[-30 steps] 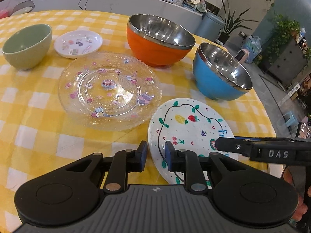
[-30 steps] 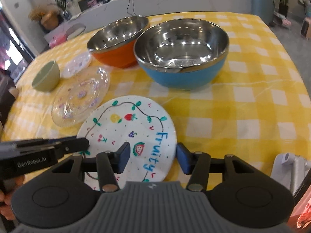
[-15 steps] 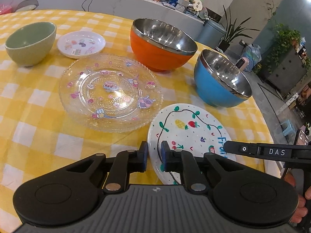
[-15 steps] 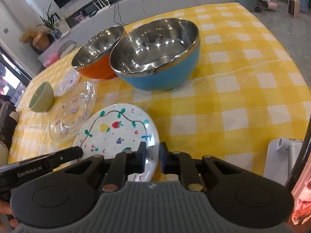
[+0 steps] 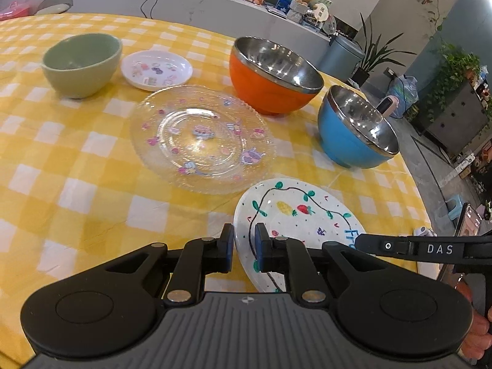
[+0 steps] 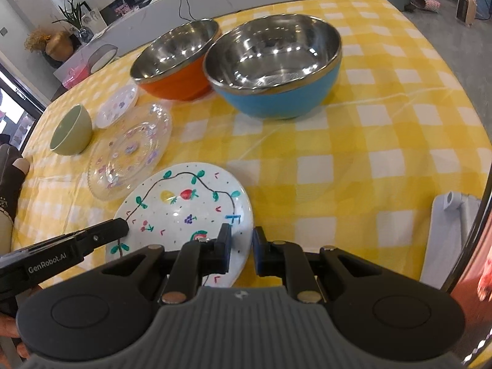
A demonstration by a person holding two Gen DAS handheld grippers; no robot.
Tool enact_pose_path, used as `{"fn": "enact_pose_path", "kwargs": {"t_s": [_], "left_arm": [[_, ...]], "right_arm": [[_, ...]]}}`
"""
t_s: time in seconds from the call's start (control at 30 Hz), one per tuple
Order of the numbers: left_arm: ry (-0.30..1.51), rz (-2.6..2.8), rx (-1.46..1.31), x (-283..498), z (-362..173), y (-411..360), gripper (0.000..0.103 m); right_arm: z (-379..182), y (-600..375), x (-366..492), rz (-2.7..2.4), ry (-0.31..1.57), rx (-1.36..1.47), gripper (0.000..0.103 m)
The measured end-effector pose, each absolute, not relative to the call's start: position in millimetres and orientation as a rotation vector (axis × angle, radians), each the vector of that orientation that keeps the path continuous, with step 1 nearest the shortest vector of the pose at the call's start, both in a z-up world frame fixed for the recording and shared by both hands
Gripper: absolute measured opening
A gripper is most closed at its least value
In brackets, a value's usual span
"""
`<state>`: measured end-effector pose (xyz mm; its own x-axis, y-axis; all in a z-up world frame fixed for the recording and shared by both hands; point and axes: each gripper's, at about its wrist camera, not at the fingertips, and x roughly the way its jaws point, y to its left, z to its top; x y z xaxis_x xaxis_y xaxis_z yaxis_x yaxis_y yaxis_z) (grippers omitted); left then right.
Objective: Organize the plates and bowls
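Both grippers clamping the rim of the fruit-painted plate (image 5: pixel 295 215).

Pinching the plate's left edge with the left gripper (image 5: pixel 241 247) and its right edge with the right gripper (image 6: pixel 239 250), jaws of both having just been closing onto the rim; plate sitting nearest on the yellow checked tablecloth (image 5: pixel 77 160) (lifted or not, hard to tell), just beside the clear glass plate (image 5: pixel 201 138), with the blue bowl (image 5: pixel 353 129), orange bowl (image 5: pixel 270 77), green bowl (image 5: pixel 81 64) and small white dish (image 5: pixel 156 69) standing beyond.
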<state>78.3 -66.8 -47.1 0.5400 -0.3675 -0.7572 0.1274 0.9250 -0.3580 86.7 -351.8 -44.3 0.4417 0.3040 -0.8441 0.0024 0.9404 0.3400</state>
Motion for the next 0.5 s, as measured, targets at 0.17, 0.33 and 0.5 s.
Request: {"fn": "enact_pose_path", "kwargs": {"t_s": [0.17, 0.33, 0.5], "left_arm": [[0.919, -0.29, -0.265, 68.1, -34.3, -49.7, 0.015], [0.897, -0.266, -0.271, 61.3, -27.3, -26.6, 0.014], [0.892, -0.222, -0.296, 57.0, -25.8, 3.1, 0.014]], "right_arm": [[-38.3, -335.4, 76.3, 0.206, 1.102, 0.329, 0.013], [-36.5, -311.8, 70.3, 0.222, 1.113, 0.34, 0.013], [-29.8, -287.1, 64.6, 0.247, 1.096, 0.358, 0.013]]}}
